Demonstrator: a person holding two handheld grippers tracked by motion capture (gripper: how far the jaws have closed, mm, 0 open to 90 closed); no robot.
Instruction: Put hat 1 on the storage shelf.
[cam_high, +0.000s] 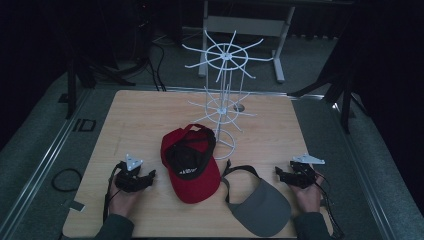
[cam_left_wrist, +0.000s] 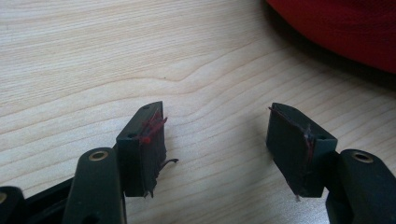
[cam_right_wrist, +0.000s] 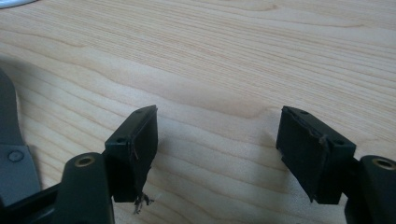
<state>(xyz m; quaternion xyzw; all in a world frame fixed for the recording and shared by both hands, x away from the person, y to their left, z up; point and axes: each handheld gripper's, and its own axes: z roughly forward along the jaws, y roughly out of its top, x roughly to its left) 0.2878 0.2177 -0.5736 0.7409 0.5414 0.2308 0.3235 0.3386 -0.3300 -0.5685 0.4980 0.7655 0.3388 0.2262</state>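
Both tongs stand released, with bare wood between their jaws. From the high view I see my left gripper (cam_high: 150, 176) resting low on the wooden table (cam_high: 135, 120) at about 8 o'clock from the table's middle, its tips aimed toward 3 o'clock at the red cap (cam_high: 192, 172). It sits near the cap but apart from it. In the left gripper view the jaws are spread wide, with red fibres caught on the pads, and a red edge of the cap (cam_left_wrist: 341, 28) shows at 1 o'clock, clear of the fingertips.

My right gripper (cam_high: 280, 175) rests at about 4 o'clock on the table, its tips pointing toward 9 o'clock at the grey visor (cam_high: 260, 205). It is just beside the visor's strap, and I cannot tell whether it touches. In the right gripper view the jaws gape over plain wood grain, and a grey piece of the visor (cam_right_wrist: 11, 149) lies at 9 o'clock, off to the side of the jaws.

I see the cap lying upside down at the table's middle, its dark inside facing up and its brim toward 6 o'clock. The visor lies at 5 o'clock from the cap, close to its edge, brim toward the near table edge. A white wire rack (cam_high: 225, 90) stands at 12 o'clock behind the cap, its round base just beside the cap's back.
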